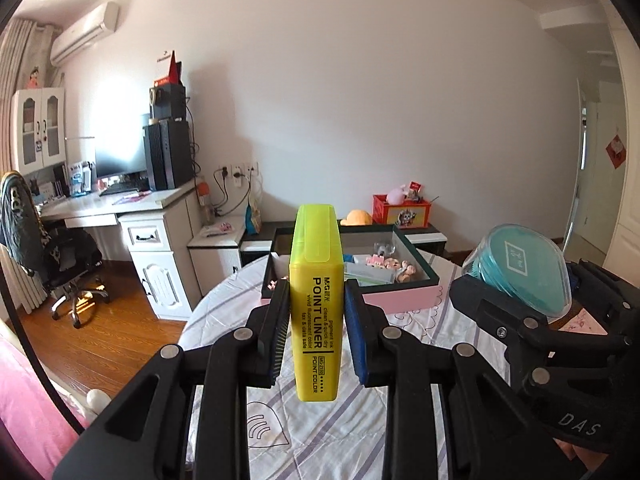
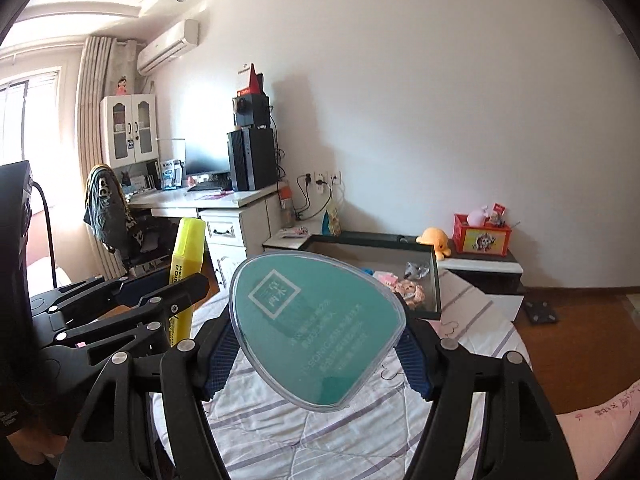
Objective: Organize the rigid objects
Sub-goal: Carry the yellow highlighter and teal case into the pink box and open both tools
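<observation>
My left gripper (image 1: 317, 320) is shut on a yellow highlighter (image 1: 316, 300) that stands upright between its pads, high above the round table. The same highlighter (image 2: 186, 268) shows at the left of the right wrist view. My right gripper (image 2: 318, 354) is shut on a teal egg-shaped case with a clear rim (image 2: 316, 332), held by its two sides and tilted back. That teal case (image 1: 520, 268) also appears at the right of the left wrist view. Ahead on the table stands a pink open box with a dark rim (image 1: 400, 298), holding small toys.
The round table carries a white striped cloth (image 1: 320, 420). Beyond it stands a low black-and-white cabinet (image 2: 480, 268) with a red box (image 2: 482, 240) and an orange plush toy (image 2: 434, 238). A white desk (image 1: 120, 208) and an office chair (image 1: 48, 248) fill the left. Wooden floor lies around.
</observation>
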